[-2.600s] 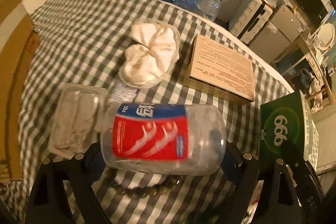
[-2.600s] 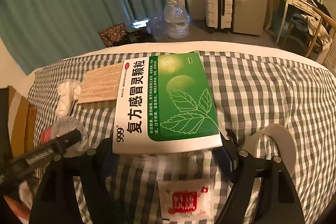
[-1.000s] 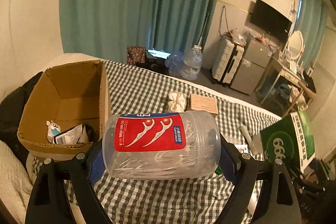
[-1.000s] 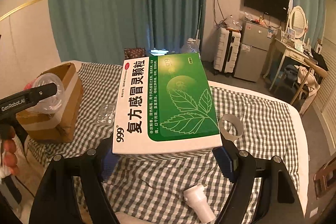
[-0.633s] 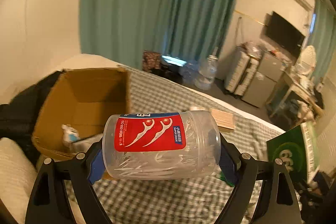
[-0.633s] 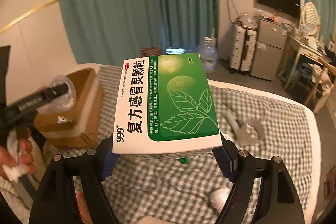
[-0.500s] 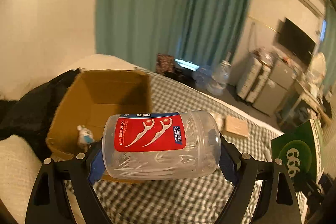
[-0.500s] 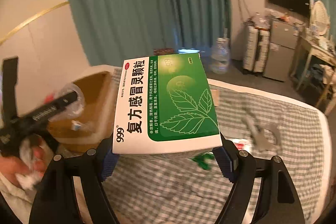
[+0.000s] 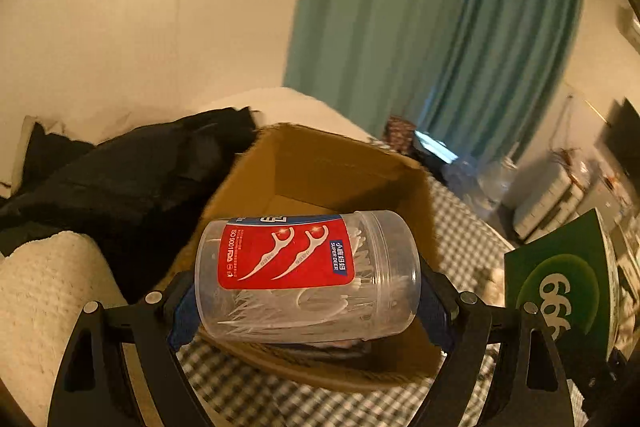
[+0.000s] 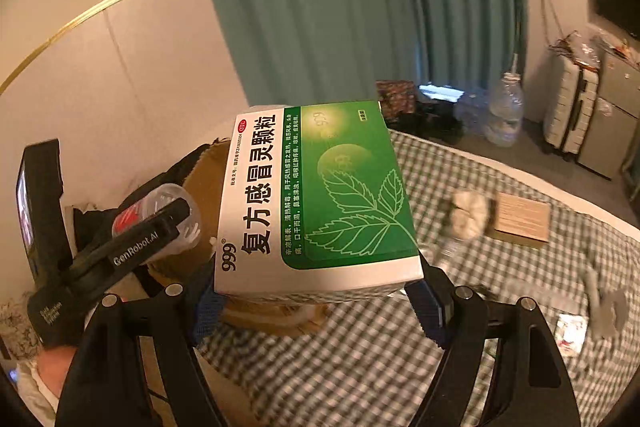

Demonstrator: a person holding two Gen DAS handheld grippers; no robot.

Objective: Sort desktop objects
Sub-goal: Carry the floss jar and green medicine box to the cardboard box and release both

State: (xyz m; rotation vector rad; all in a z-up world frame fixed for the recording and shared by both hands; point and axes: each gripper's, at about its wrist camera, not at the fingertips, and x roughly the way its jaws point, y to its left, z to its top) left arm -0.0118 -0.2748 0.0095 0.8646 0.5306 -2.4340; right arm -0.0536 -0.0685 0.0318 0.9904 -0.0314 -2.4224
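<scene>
My left gripper [image 9: 308,303] is shut on a clear floss pick jar [image 9: 306,273] with a red label, held lying sideways just above the near rim of an open cardboard box [image 9: 344,171]. My right gripper [image 10: 316,291] is shut on a green and white medicine box [image 10: 320,195], held flat to the right of the cardboard box [image 10: 208,187]. In the right wrist view the left gripper [image 10: 132,247] with the floss pick jar [image 10: 168,203] shows at the left, a hand beneath it. The medicine box [image 9: 568,283] shows at the right edge of the left wrist view.
The checked cloth [image 10: 500,287] carries a brown flat box [image 10: 520,219], a white wad [image 10: 468,215], a small red and white sachet [image 10: 570,333] and a grey piece. Dark clothing [image 9: 120,187] and a white towel [image 9: 44,291] lie left of the cardboard box. Teal curtains hang behind.
Both grippers swung left toward the cardboard box with their loads. The box now fills the middle of the left wrist view, right under the jar.
</scene>
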